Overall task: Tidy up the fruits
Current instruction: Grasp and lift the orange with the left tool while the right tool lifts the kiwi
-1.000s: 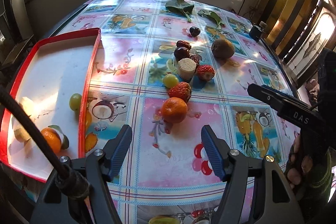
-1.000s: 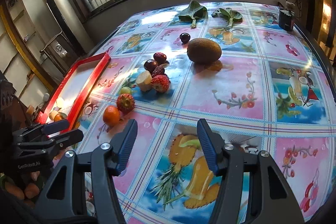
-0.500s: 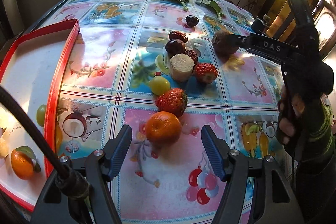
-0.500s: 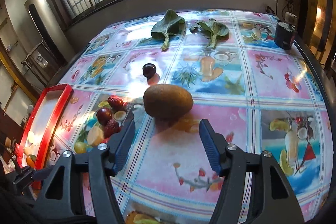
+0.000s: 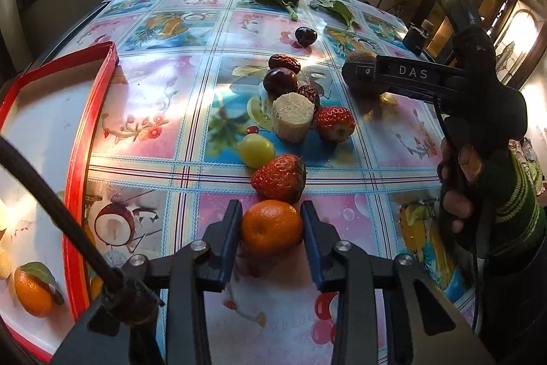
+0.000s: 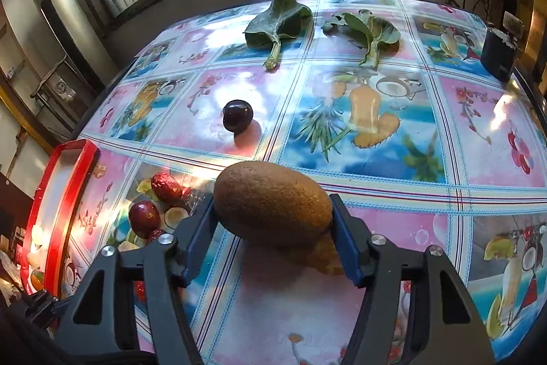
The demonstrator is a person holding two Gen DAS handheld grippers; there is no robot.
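My left gripper (image 5: pixel 270 206) is closing, and both blue pads press on a small orange (image 5: pixel 270 228) that sits on the tablecloth just in front of a strawberry (image 5: pixel 278 177). My right gripper (image 6: pixel 272 200) is closing too. A brown kiwi (image 6: pixel 270 204) lies between its pads and touches both, still resting on the table. The left wrist view also shows this kiwi (image 5: pixel 362 55) behind the right gripper's black finger. A red-rimmed white tray (image 5: pixel 78 159) at the left holds an orange with a leaf (image 5: pixel 32 291) and pale fruit pieces.
Beyond the strawberry lie a green grape (image 5: pixel 256 149), a pale cut chunk (image 5: pixel 293 117), a second strawberry (image 5: pixel 335 124), red dates (image 5: pixel 280 79) and a dark plum (image 6: pixel 237 116). Two green leaves (image 6: pixel 277 23) lie at the far edge. A dark jar (image 6: pixel 499 53) stands far right.
The left jaws have come together onto the orange. The right gripper has moved forward so that the kiwi now sits between its pads.
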